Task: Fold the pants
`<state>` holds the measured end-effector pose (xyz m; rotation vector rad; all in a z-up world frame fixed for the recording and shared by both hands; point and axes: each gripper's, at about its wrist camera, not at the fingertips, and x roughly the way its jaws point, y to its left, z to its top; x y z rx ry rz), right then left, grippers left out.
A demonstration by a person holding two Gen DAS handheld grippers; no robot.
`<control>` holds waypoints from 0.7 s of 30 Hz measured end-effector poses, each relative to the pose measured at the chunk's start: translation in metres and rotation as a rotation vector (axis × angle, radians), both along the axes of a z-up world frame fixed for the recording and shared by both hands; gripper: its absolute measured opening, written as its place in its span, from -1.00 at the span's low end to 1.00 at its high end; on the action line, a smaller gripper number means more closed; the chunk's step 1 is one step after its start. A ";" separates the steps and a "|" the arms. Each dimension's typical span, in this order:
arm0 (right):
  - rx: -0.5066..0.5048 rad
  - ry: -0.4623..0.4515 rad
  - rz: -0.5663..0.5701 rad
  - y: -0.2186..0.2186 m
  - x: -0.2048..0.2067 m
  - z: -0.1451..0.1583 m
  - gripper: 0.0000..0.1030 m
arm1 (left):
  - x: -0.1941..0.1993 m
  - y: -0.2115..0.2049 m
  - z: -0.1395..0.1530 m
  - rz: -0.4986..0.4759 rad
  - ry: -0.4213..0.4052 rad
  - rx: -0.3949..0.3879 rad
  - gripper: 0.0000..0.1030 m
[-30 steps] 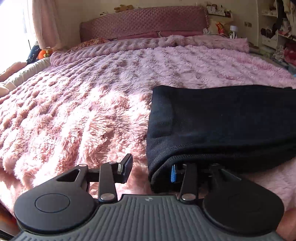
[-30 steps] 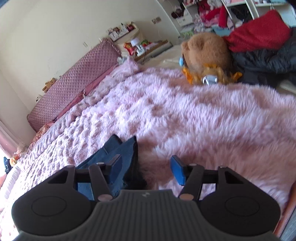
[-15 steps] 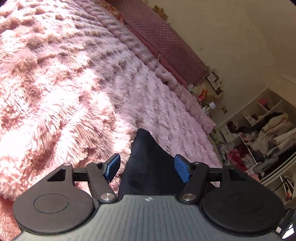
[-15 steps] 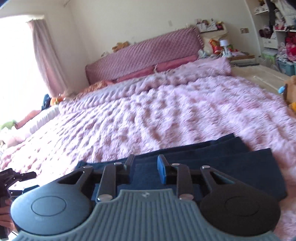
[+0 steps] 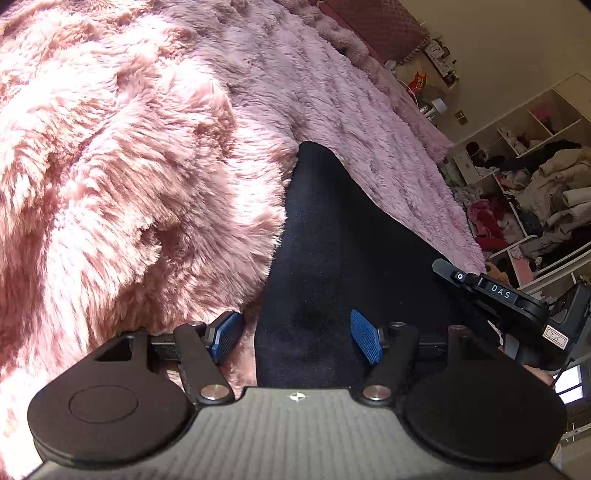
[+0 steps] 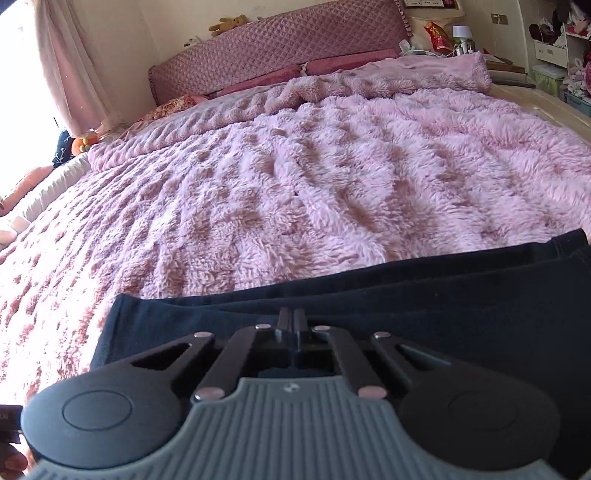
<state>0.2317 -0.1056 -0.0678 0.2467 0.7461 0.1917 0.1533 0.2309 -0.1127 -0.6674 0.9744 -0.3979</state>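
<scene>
The dark navy pants [image 5: 332, 240] lie folded on the pink fluffy bedspread [image 5: 129, 166]. In the left wrist view my left gripper [image 5: 295, 338] is open, its blue pads [image 5: 364, 341] spread over the near end of the pants, holding nothing. The right gripper's body shows at the right edge [image 5: 491, 291]. In the right wrist view the pants [image 6: 424, 291] stretch across the bed in flat layers. My right gripper [image 6: 293, 319] has its jaws together, low over the near edge of the pants; whether cloth is pinched between them is hidden.
The bedspread [image 6: 295, 184] reaches to a quilted pink headboard [image 6: 277, 48]. A curtain and soft toys [image 6: 85, 142] are at the far left. A nightstand with a snack bag [image 6: 437, 35] and cluttered shelves of clothes [image 5: 535, 192] stand to the right.
My right gripper's jaws have closed from half open to fully together over the pants' edge. My left gripper has stayed open and shifted slightly over the pants' end.
</scene>
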 end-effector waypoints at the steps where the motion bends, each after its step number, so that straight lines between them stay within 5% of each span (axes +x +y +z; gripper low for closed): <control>1: 0.000 0.032 -0.012 0.000 0.013 -0.001 -1.00 | 0.001 0.002 -0.002 0.002 0.006 -0.020 0.50; 4: 0.004 0.115 -0.036 -0.001 0.032 -0.009 -1.00 | 0.004 0.011 -0.010 0.037 0.025 -0.105 0.42; 8: -0.082 0.079 0.003 0.004 0.000 0.000 -1.00 | 0.013 0.026 -0.029 0.147 0.096 -0.250 0.19; 16: -0.054 0.116 0.056 -0.015 -0.097 -0.003 -1.00 | 0.023 0.039 -0.048 0.121 0.133 -0.401 -0.05; 21: -0.023 0.183 0.091 -0.025 -0.119 0.000 -1.00 | 0.027 0.032 -0.052 0.093 0.169 -0.443 -0.05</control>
